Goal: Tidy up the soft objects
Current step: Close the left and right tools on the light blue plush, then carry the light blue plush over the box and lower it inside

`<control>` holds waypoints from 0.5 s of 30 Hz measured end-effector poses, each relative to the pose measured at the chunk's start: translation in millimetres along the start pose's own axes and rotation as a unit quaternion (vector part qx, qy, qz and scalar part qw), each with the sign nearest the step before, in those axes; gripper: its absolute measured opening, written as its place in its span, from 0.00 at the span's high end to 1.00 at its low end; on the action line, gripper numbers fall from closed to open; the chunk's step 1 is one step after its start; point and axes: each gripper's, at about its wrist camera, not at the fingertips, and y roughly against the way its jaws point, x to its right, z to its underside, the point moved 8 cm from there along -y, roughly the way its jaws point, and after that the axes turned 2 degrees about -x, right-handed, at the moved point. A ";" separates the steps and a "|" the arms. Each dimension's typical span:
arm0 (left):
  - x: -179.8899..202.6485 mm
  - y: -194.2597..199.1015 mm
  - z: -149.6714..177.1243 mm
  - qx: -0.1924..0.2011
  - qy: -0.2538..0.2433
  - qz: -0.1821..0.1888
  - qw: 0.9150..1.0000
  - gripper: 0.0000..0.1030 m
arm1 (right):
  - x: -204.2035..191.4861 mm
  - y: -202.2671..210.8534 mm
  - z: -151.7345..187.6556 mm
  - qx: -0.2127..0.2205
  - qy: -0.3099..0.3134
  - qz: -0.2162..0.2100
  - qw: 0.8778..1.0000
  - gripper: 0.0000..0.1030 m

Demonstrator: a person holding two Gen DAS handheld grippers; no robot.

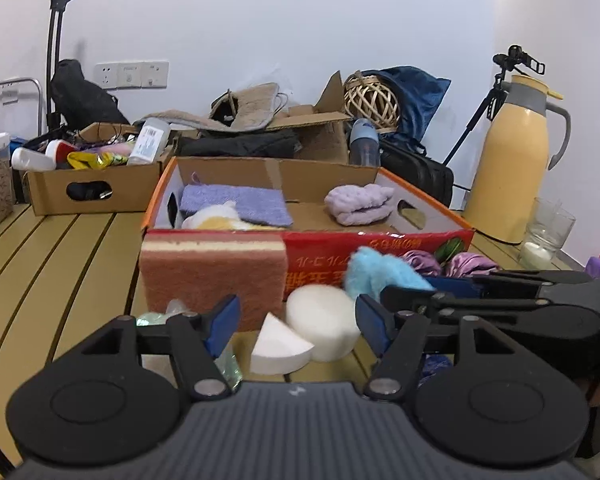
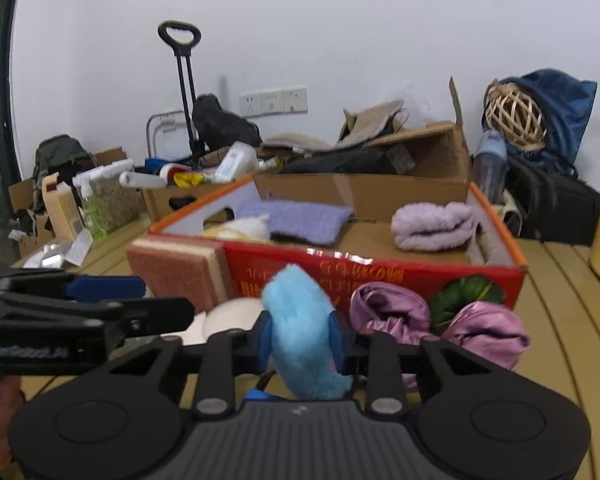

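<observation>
The fluffy sky-blue fabric pad [image 2: 300,320] sits clamped in the right claw [image 2: 300,340] for boxing, while the left claw [image 1: 296,316] stands apart around the round white foam sponge [image 1: 324,320].

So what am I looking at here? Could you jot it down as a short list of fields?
setting: slatted tabletop, clutter along the wall
container: red cardboard box, open on top
already in box: purple cloth, lilac towel roll
waiting in front of box: pink sponge, white round sponge, white wedge sponge, purple satin cloth
right gripper: closed on blue fluffy pad
left gripper: open, white sponges between its fingers, untouched
</observation>
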 end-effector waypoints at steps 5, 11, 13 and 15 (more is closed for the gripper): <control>1.1 7.7 -5.0 0.010 0.013 0.028 0.999 0.36 | 0.1 32.4 -16.8 0.049 -0.020 -0.018 0.998 0.75; 17.1 8.3 3.8 -0.009 0.028 0.075 0.997 0.30 | 19.4 66.3 -3.0 0.011 -0.171 -0.153 0.973 0.71; 25.2 1.5 12.0 -0.035 0.040 0.096 0.994 0.30 | 42.7 51.0 21.3 -0.042 -0.233 -0.136 0.962 0.70; 33.6 -4.1 16.3 -0.050 0.042 0.115 0.991 0.31 | 64.9 46.9 36.7 -0.042 -0.284 -0.126 0.950 0.70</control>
